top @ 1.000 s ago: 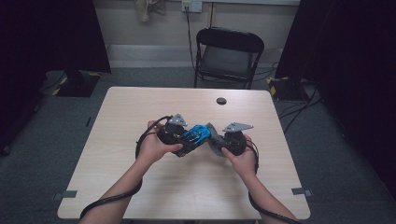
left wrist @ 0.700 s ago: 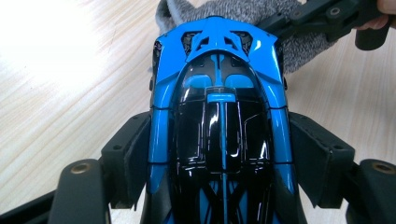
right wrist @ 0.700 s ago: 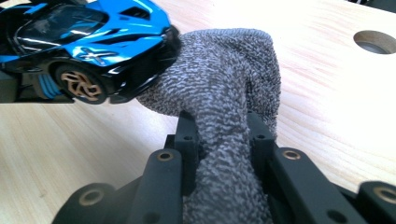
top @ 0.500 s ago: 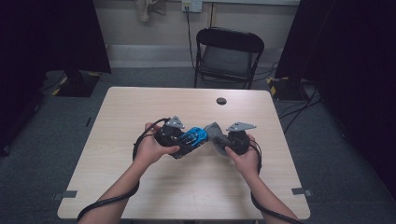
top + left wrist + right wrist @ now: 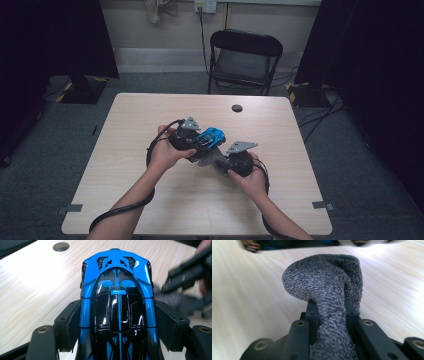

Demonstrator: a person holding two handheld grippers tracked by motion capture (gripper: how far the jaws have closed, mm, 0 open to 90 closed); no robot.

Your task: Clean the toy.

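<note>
A blue and black toy car point(image 5: 117, 290) sits nose-away between the jaws of my left gripper point(image 5: 117, 325), which is shut on its sides. In the high view the car point(image 5: 211, 136) is held just above the middle of the table by the left gripper point(image 5: 202, 141). My right gripper point(image 5: 330, 312) is shut on a bunched grey cloth point(image 5: 324, 287). It pokes that cloth point(image 5: 205, 160) in under the near side of the car from the right gripper point(image 5: 217, 161). The left gripper view shows the cloth point(image 5: 175, 302) against the car's right flank, with the right gripper point(image 5: 190, 272) blurred beyond.
The light wooden table point(image 5: 150, 110) has a round black cable hole point(image 5: 237, 108) near its far edge. A black folding chair point(image 5: 245, 60) stands behind the table. Cables trail from both grippers toward the near edge.
The right gripper has drawn nearer the person and a little left with the cloth, along the car's side. The left gripper has turned the car slightly away.
</note>
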